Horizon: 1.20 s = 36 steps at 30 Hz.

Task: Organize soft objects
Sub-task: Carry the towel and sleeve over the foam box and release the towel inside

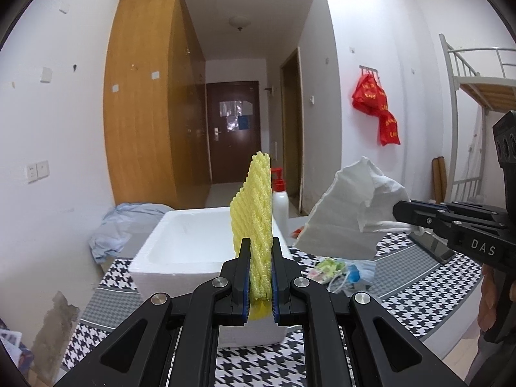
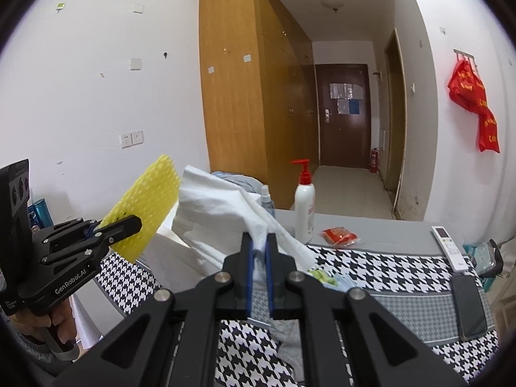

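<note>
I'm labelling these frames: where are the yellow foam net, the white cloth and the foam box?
yellow foam net (image 1: 253, 213), left wrist view, mid-sheet.
white cloth (image 2: 219, 203), right wrist view, central fold.
foam box (image 1: 193, 235), left wrist view, inner wall.

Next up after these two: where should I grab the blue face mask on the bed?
Pinch the face mask at its bunched blue body, coming down from above; it lies flat and crumpled on the houndstooth cover, its thin ear loop too slack to hold.

- White walls (image 1: 58, 122) carry switch plates and sockets.
- A tall wooden wardrobe (image 1: 142, 103) stands ahead and left.
- A corridor straight ahead ends at a dark brown door (image 2: 343, 113).
- A dome ceiling light (image 1: 239, 22) hangs above.
- A white metal bunk bed frame (image 1: 467, 74) stands at right.
</note>
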Motion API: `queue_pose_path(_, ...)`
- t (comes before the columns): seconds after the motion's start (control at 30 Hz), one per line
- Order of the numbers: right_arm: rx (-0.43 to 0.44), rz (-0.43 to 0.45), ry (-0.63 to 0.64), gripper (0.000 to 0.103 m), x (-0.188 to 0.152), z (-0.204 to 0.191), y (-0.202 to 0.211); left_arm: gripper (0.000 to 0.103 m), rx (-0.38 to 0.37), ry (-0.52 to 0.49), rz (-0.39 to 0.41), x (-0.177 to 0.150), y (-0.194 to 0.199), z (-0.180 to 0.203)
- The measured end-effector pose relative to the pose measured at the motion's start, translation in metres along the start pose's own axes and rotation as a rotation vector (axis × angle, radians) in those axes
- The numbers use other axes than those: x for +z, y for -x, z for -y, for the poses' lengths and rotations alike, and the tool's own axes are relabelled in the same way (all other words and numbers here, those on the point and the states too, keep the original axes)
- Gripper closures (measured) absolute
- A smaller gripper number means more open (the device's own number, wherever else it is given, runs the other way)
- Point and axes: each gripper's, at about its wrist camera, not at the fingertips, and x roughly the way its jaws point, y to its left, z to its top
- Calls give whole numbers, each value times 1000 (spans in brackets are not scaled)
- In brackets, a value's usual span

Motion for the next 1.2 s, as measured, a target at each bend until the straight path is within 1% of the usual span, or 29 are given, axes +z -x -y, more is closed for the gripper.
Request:
queue_pose_path(0.1, 29, 3, -1, 94, 2, -4, -2, 93, 14, 4, -1, 0, 1, -5)
queue_pose_path(0.73, 90, 16, 45, 94, 25, -41, -33, 93, 105, 50, -7, -8, 14, -49)
queue_pose_path(0.93, 111, 13, 59, 94, 30, -52, -43, 93, 128, 69, -10, -11, 15, -62)
queue_pose_path(1.2, 140, -4, 46, 94, 33, -60, -61, 93, 163, 83, -13, -14, 16, -77)
